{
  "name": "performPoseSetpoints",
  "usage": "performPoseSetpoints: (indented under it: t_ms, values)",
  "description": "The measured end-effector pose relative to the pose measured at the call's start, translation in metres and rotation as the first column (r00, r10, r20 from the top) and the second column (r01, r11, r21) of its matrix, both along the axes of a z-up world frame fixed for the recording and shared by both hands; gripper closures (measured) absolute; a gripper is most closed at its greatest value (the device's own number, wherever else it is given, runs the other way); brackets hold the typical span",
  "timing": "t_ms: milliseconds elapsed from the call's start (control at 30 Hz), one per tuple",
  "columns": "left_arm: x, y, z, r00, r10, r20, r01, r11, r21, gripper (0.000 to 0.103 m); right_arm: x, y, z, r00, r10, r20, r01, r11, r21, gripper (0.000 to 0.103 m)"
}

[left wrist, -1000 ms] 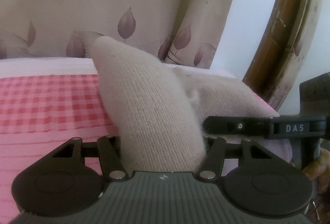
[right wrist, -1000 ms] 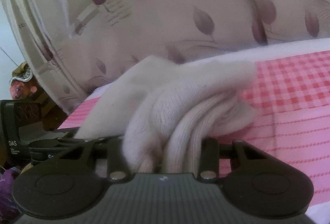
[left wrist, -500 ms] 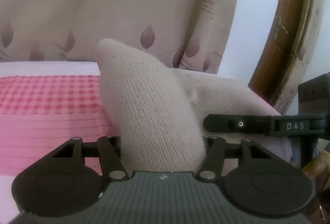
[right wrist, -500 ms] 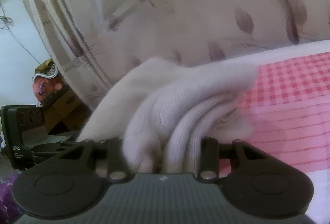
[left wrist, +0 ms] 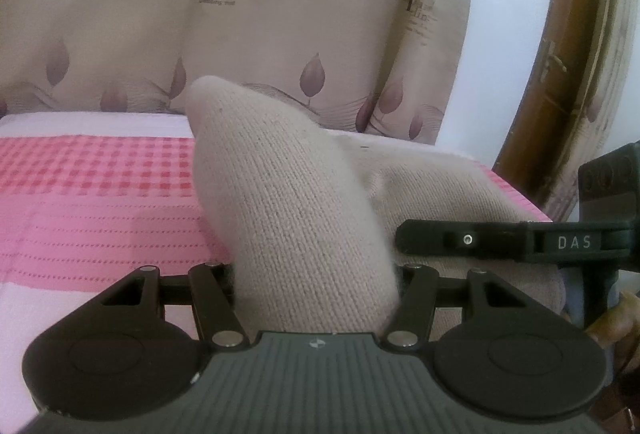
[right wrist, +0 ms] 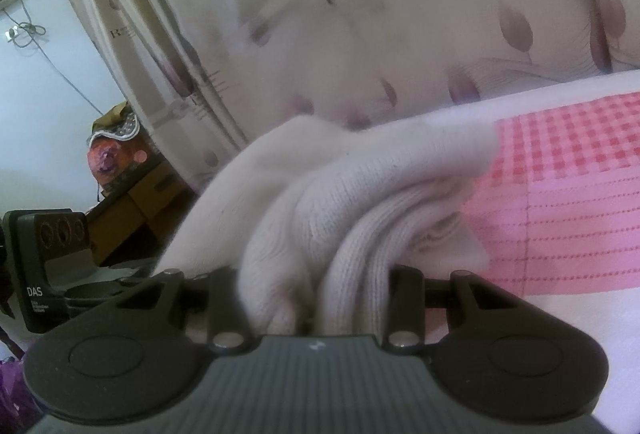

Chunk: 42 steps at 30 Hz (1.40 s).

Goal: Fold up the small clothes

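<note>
Left wrist view: the left gripper (left wrist: 316,298) clamps a beige knit sock (left wrist: 288,210) raised over the pink bedspread (left wrist: 100,202); the right gripper (right wrist: 316,298) pinches its bunched cuff end. The fold looks begun, perhaps halfway, though blur hides the layers; laying it flat remains.

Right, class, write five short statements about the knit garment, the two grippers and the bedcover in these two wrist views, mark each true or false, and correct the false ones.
1. The left gripper is shut on the beige knit garment. True.
2. The right gripper is open and holds nothing. False: it is shut on bunched folds of the same knit garment.
3. The bedcover is pink with a checked band. True.
4. The garment is dark blue denim. False: it is a pale beige knit.
5. The other gripper, marked DAS, shows at the right of the left wrist view. True.
</note>
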State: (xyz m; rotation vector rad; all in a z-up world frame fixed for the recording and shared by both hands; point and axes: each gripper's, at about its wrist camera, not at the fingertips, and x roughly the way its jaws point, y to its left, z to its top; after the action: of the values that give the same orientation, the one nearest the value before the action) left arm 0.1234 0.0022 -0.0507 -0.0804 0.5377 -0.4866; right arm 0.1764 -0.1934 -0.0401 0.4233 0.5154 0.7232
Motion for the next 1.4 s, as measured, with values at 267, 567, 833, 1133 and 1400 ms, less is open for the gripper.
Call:
performPoseSetpoints:
  t_ms: [267, 567, 833, 1133, 1400]
  values:
    - [-0.01, 0.01, -0.002, 1.0, 0.016, -0.001, -0.016, 1.0, 0.008, 0.045, -0.008, 0.014, -0.005, 1.0, 0.006, -0.008, -0.006, 1.0, 0.005, 0.061]
    - [-0.015, 0.014, -0.005, 1.0, 0.023, 0.001, -0.023, 1.0, 0.021, 0.045, -0.012, 0.02, -0.008, 1.0, 0.002, -0.019, -0.002, 1.0, 0.016, 0.061]
    - [-0.018, 0.016, -0.012, 1.0, 0.027, -0.002, -0.027, 0.999, 0.029, 0.045, -0.016, 0.025, -0.013, 1.0, -0.005, -0.026, 0.005, 1.0, 0.004, 0.061]
    - [-0.022, 0.017, -0.018, 1.0, 0.029, -0.01, -0.029, 0.999, 0.034, 0.044, -0.019, 0.026, -0.019, 0.999, -0.006, -0.04, 0.006, 1.0, -0.002, 0.061]
    - [-0.021, 0.02, -0.028, 0.999, 0.035, -0.034, -0.034, 0.999, 0.031, 0.044, -0.019, 0.028, -0.025, 0.998, -0.001, -0.059, 0.001, 1.0, -0.009, 0.061]
